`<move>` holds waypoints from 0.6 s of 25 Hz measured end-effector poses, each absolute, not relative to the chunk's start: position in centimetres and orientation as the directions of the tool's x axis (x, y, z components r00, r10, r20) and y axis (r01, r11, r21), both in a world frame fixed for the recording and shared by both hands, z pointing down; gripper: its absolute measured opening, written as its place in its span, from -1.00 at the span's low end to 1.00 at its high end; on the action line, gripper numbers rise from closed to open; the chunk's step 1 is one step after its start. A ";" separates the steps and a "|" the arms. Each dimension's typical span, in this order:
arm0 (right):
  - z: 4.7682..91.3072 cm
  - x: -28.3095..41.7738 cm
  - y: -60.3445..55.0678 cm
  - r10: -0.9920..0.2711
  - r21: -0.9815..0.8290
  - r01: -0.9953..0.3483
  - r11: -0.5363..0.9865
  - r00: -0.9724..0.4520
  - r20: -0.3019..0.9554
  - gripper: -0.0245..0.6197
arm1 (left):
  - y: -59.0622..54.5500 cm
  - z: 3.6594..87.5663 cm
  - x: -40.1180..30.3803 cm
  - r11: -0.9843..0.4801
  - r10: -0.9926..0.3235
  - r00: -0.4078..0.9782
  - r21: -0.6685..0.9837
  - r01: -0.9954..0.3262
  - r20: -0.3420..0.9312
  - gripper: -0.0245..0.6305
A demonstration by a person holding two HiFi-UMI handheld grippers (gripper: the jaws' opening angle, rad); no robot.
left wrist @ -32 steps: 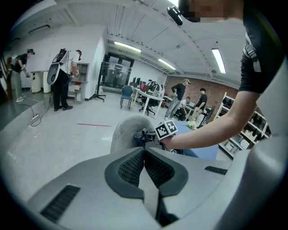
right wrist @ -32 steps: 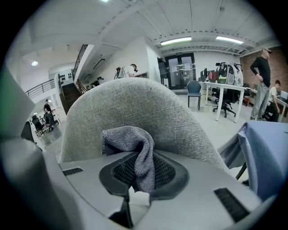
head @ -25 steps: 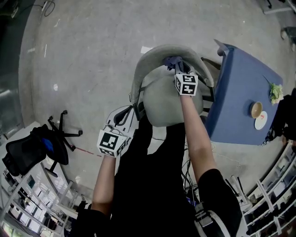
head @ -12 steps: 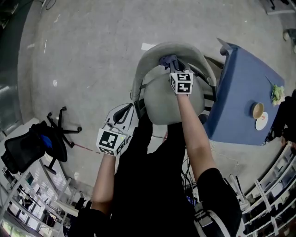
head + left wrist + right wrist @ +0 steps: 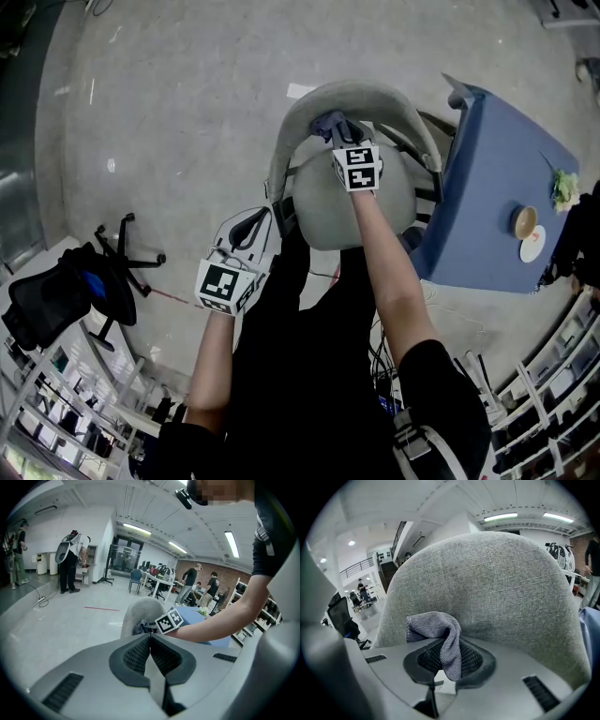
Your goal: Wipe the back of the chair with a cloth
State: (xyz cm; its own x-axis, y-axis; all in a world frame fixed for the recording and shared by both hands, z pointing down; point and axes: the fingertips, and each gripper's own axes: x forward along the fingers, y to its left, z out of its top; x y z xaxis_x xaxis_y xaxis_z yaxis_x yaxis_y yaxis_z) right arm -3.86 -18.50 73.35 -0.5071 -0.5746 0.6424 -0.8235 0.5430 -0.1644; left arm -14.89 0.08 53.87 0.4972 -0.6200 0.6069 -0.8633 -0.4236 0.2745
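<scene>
where the grey-blue cloth (image 5: 436, 625) bunches up, it is pinched between the closed jaws of the right gripper (image 5: 349, 150) and lies against the seat-facing side of the grey fabric chair back (image 5: 501, 583). the left gripper (image 5: 150, 652) hangs near the seat's left edge, jaws together on nothing. a blue table (image 5: 487, 187) stands just right of the chair; a black office chair (image 5: 56, 305) sits well apart, left.

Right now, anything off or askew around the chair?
Nothing stands out. The right gripper is shut on the cloth, held against the chair back; the left gripper is shut and empty.
</scene>
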 end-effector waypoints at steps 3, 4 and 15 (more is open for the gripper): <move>73.5 -4.9 -18.0 -0.560 -0.168 -0.808 0.565 -0.525 0.641 -0.70 | 0.4 53.9 -15.0 -0.414 -0.625 0.493 0.278 -0.867 0.606 -0.85; 73.5 -5.2 -17.8 -0.554 -0.173 -0.804 0.569 -0.531 0.641 -0.70 | 0.6 53.9 -15.1 -0.412 -0.623 0.492 0.280 -0.867 0.607 -0.85; 74.1 -9.2 -14.2 -0.479 -0.226 -0.746 0.626 -0.597 0.644 -0.70 | 1.5 54.5 -15.4 -0.402 -0.619 0.491 0.289 -0.869 0.613 -0.85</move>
State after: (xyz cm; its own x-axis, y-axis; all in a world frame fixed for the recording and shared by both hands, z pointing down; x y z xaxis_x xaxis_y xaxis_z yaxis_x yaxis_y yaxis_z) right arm -9.16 -14.22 74.13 -0.5969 -0.4786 0.6440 -0.7460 0.6265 -0.2258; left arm -15.37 1.51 54.52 0.4910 -0.6191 0.6128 -0.8685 -0.4024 0.2893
